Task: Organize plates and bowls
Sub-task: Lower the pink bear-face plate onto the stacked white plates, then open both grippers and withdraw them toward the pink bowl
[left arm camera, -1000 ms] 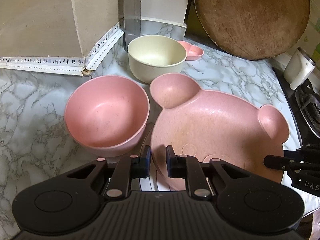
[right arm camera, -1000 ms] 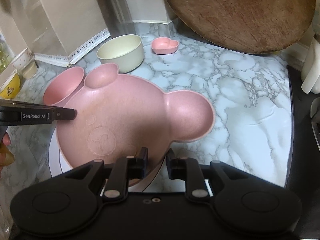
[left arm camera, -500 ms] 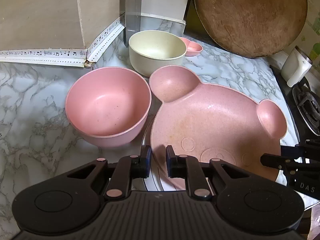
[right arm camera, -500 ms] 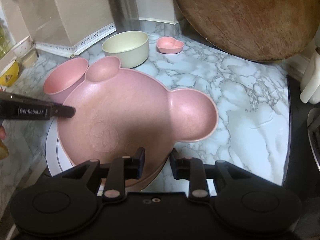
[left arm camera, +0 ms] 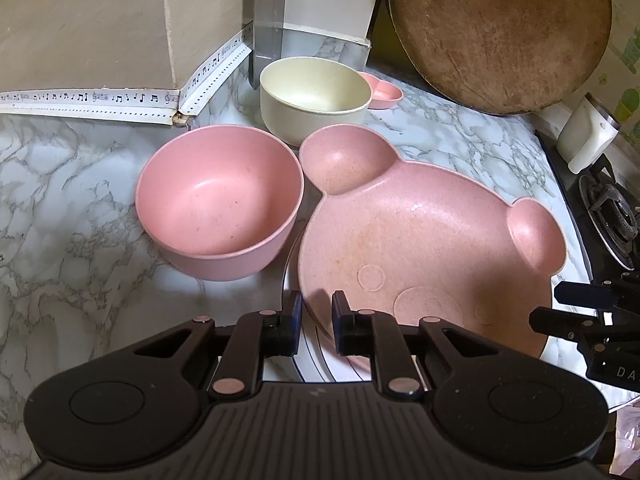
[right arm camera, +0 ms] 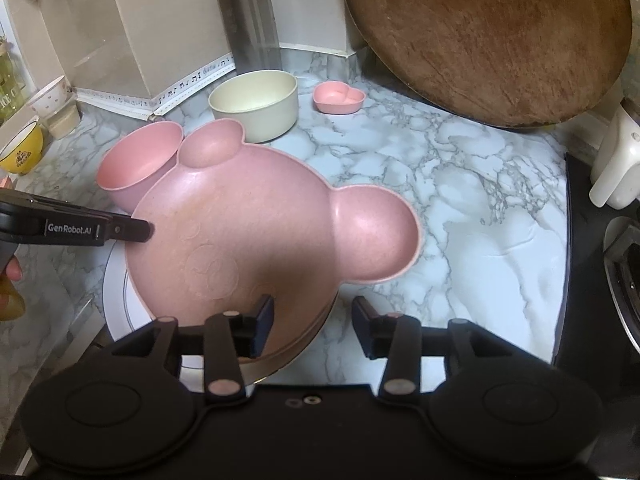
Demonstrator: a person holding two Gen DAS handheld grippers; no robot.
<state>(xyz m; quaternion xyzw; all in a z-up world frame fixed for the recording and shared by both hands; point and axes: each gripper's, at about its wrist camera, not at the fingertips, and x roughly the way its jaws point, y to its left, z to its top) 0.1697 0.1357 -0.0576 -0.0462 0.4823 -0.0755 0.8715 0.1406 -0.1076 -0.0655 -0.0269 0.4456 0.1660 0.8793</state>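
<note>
Right gripper [right arm camera: 313, 322]: fingers now spread wide; 0.5 s ago they were pinched on the near rim of the bear plate [right arm camera: 256, 240]. Left finger is over the rim, right finger out over the counter [right arm camera: 460, 200]. Reads as a release.
Left gripper [left arm camera: 314, 318]: narrow gap, straddling the bear plate's rim as before; real clamp or light contact, cannot tell.
Bear plate: lies on the white plate [right arm camera: 120, 304], ears toward the wall, one ear just beside the pink bowl [left arm camera: 218, 200].
Other ware: cream bowl [left arm camera: 314, 100] and heart dish [right arm camera: 339, 97] behind, untouched.
Meaning: plate-on-plate stack appears placed; bowls not yet nested.
Next (judgement): free the left gripper, then pick a bowl.
Risk: left rim grip could drag the bear plate off centre on withdrawal.
</note>
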